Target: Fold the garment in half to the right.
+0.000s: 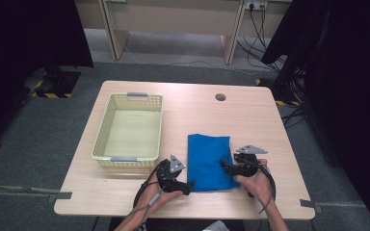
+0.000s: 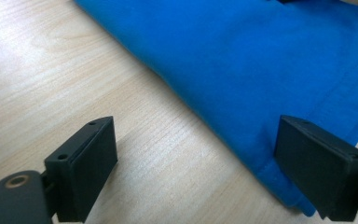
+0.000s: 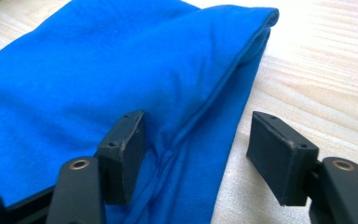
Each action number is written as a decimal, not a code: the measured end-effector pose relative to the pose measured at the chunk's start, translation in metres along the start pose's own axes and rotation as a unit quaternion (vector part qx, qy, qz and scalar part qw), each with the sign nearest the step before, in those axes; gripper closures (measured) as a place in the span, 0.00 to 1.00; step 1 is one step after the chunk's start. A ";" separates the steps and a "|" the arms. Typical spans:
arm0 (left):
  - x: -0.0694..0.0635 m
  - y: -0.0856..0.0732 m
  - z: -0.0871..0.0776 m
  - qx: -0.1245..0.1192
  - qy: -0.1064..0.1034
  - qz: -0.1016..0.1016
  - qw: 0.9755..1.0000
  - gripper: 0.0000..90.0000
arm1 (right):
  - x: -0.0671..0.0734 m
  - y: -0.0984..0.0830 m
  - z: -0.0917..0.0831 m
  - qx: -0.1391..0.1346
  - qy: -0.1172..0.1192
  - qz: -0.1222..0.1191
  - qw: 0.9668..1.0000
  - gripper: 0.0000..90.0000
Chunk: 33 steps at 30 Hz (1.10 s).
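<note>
High view: a folded blue cloth (image 1: 209,161) lies flat on the wooden table (image 1: 250,120), just right of a pale yellow basket (image 1: 129,126). The left gripper (image 1: 189,187) sits at the cloth's near left corner, jaws wide apart. The right gripper (image 1: 224,166) straddles its right edge, jaws parted, pinching nothing.

Folded blue cloth (image 1: 208,161), a flat, roughly rectangular garment of soft knit fabric, lying on the near right-of-centre part of the table, its long sides running near to far. Its right edge (image 3: 242,60) is a rounded fold of stacked layers, beside a stitched seam. A hemmed corner (image 2: 289,186) lies flat on the wood at the near left.
</note>
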State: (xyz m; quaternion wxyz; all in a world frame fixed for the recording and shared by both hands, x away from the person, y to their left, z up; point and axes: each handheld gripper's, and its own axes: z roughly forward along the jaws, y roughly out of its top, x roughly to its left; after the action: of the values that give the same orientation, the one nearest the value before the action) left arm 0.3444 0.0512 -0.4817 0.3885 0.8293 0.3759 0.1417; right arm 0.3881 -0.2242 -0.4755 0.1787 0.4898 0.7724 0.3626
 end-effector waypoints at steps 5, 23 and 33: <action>0.001 -0.001 -0.002 -0.004 -0.008 -0.006 1.000 0.11 | -0.003 0.002 -0.004 -0.004 -0.003 0.004 1.000 0.30; -0.002 -0.010 -0.019 -0.020 -0.018 -0.008 1.000 0.09 | -0.013 -0.009 -0.028 -0.024 0.009 0.017 1.000 0.24; 0.004 -0.030 -0.034 -0.012 -0.018 -0.019 1.000 0.09 | -0.015 -0.024 -0.042 -0.021 0.008 0.012 1.000 0.17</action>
State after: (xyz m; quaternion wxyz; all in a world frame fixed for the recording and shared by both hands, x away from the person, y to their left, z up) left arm 0.3141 0.0847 -0.4820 0.4080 0.8195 0.3829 0.1239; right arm 0.3533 -0.2594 -0.4661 0.1781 0.4925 0.7601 0.3846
